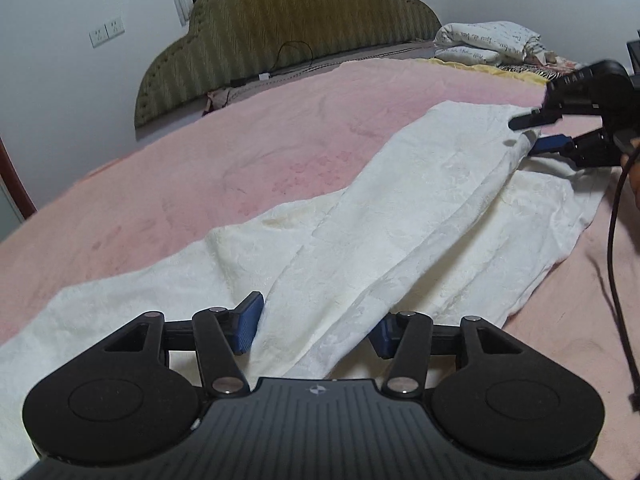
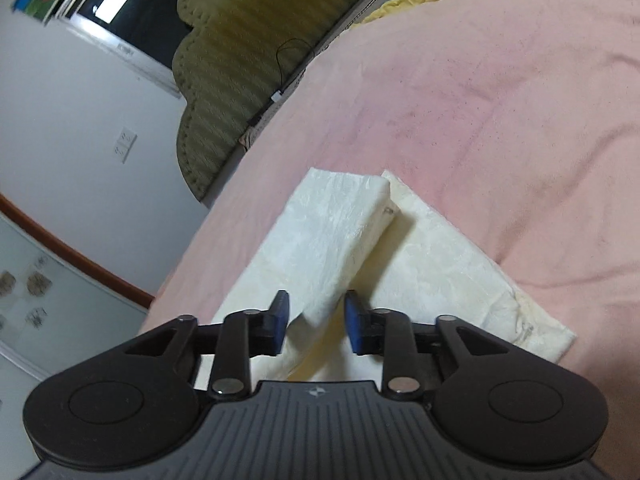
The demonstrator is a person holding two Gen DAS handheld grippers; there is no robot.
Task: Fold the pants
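White pants [image 1: 400,220] lie spread along the pink bed cover [image 1: 200,152], with one leg folded over the other. At the near end, my left gripper [image 1: 316,326] straddles a raised ridge of the fabric. Its blue pads [image 1: 250,322] stand well apart, and I cannot tell if they press the cloth. My right gripper [image 1: 528,134] is at the far right end, its jaws apart around the pants' edge. In the right wrist view the pants [image 2: 320,224] run ahead, and a fold passes loosely between the right gripper's [image 2: 316,320] pads [image 2: 280,320].
An olive padded headboard [image 1: 288,28] stands behind the bed. Folded white bedding [image 1: 488,40] sits at the far right corner. A black cable [image 1: 614,240] hangs from the right gripper, beside a hand [image 1: 634,168]. The wall has sockets [image 1: 106,32].
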